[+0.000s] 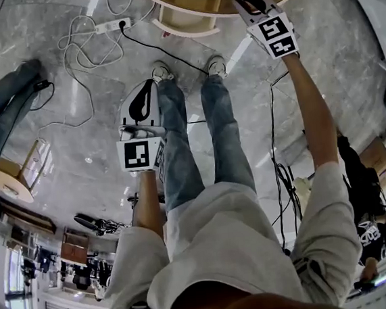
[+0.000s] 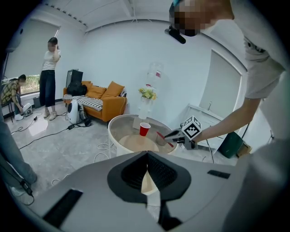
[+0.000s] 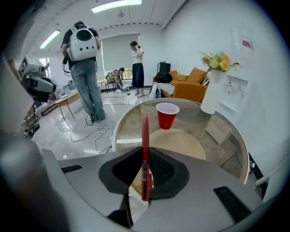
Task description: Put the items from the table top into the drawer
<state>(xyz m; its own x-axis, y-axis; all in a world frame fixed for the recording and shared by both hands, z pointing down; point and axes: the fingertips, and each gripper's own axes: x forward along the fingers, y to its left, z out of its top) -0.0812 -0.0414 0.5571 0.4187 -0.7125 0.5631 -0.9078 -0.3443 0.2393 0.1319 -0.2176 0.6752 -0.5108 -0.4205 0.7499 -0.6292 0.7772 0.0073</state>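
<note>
Gripping a red pen [image 3: 145, 154] upright in the jaws of the right gripper [image 3: 144, 159], pads pressed on its lower barrel; held out above the round glass counter [image 3: 226, 149], at twelve to one o'clock in the head view. Beyond the pen's tip, a red cup [image 3: 167, 115] standing on the counter at one o'clock; a white vase [image 3: 211, 97] of flowers at two o'clock. Holding the left gripper [image 1: 145, 94] lower, at about eight o'clock from the right; jaws drawn together on nothing.

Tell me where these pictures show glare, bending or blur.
Head view: strong fisheye bending, bright streaks of glare on the floor. Left gripper view: dark rounded corners, soft even light. Right gripper view: the ceiling lamp glares, the red pen is sharp.
</note>
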